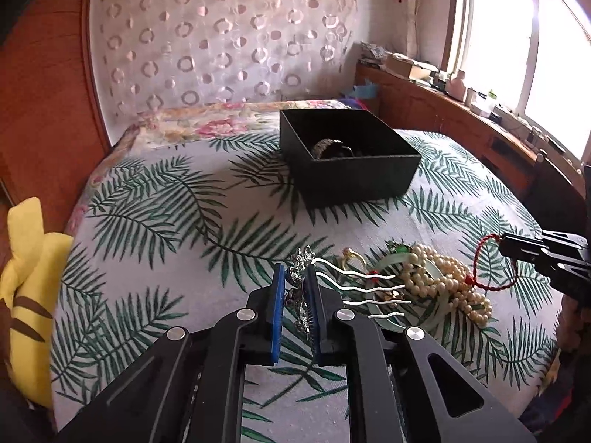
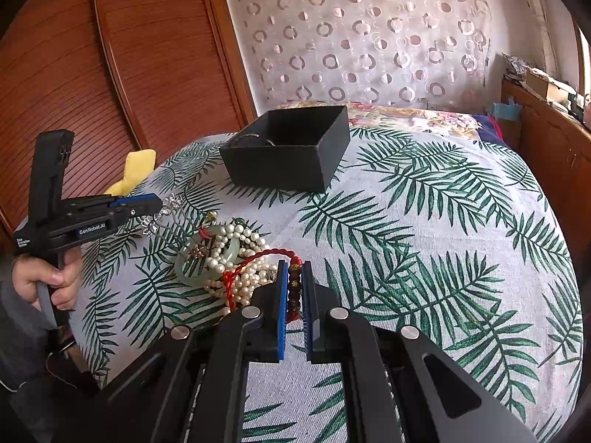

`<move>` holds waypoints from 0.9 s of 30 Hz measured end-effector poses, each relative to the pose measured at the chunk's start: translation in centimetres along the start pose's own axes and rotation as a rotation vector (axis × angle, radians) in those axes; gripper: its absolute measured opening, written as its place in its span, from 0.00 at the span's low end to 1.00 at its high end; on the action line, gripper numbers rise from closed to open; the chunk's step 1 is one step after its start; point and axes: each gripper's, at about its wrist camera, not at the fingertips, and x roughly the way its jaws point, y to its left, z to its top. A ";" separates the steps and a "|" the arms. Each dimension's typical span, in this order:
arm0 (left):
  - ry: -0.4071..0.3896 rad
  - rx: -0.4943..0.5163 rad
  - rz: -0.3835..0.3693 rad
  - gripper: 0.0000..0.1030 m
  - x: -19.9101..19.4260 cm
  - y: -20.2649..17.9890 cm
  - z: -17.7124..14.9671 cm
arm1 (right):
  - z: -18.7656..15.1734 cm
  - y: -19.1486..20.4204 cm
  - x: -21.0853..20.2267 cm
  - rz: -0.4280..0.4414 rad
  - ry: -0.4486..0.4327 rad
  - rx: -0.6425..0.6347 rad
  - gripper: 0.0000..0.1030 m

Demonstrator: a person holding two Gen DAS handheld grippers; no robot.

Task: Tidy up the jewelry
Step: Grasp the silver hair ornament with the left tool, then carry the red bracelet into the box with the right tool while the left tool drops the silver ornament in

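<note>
My left gripper (image 1: pixel 295 277) is shut on a silver hair comb (image 1: pixel 300 295); its wavy prongs (image 1: pixel 369 288) stick out to the right over the jewelry pile. The pile holds a pearl necklace (image 1: pixel 443 277) and a green jade bangle (image 2: pixel 207 262). My right gripper (image 2: pixel 294 277) is shut on a red cord bracelet (image 2: pixel 293 288) with dark beads, its loop trailing left over the pearls (image 2: pixel 243 258). A black open box (image 1: pixel 347 155) stands beyond on the bed, with a bracelet (image 1: pixel 325 147) inside. The left gripper also shows in the right wrist view (image 2: pixel 155 203), and the right one in the left wrist view (image 1: pixel 506 247).
The bed has a palm-leaf cover (image 2: pixel 424 240). A yellow plush (image 1: pixel 26 277) lies at its left edge by a wooden wardrobe (image 2: pixel 92 74). A wooden sideboard (image 1: pixel 461 118) with clutter runs along the right under a window.
</note>
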 end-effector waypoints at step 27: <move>-0.134 -0.030 -0.006 0.02 -3.5 0.8 3.3 | 4.9 1.7 -0.5 -0.021 -0.064 -0.094 0.08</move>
